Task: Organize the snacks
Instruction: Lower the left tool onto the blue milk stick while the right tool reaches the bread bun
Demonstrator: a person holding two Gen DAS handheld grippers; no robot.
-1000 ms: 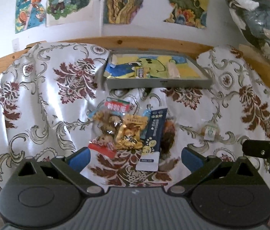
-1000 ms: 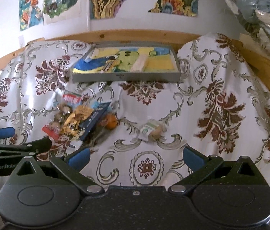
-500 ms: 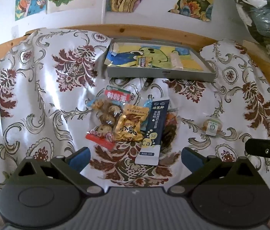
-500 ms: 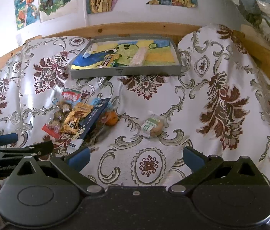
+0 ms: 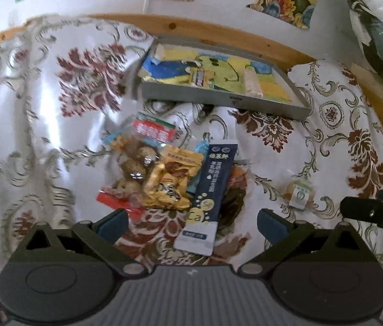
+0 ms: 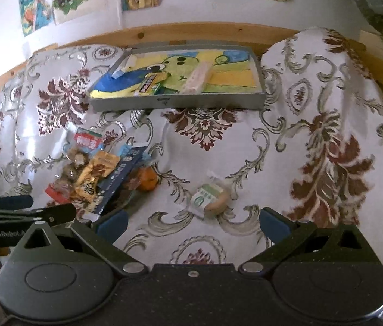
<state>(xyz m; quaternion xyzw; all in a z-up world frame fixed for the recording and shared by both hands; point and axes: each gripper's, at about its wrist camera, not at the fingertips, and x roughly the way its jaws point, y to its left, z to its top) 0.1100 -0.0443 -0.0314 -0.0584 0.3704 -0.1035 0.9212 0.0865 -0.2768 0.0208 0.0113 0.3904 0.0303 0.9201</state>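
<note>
Currently pre-grasp: left gripper (image 5: 191, 218) wide open, empty, above snack pile (image 5: 172, 179) near left. Right gripper (image 6: 192, 221) wide open, empty, near wrapped bun (image 6: 211, 197). Tray (image 6: 175, 102) far. Next: descend, pinch one packet.

A surface draped in a white satin cloth (image 6: 218, 146) with dark red floral and grey scroll patterns, edged at the back by a wooden rail (image 6: 191, 31). Straight ahead at the far edge lies a shallow grey tray (image 6: 175, 103). Nearer, ahead and left of the right-hand tool, a pile of snack packets (image 6: 96, 174) rests on the cloth, with a small orange fruit (image 6: 148, 179) touching its right side. Just ahead, apart from the pile, lies a single wrapped round pastry (image 6: 211, 197).
</note>
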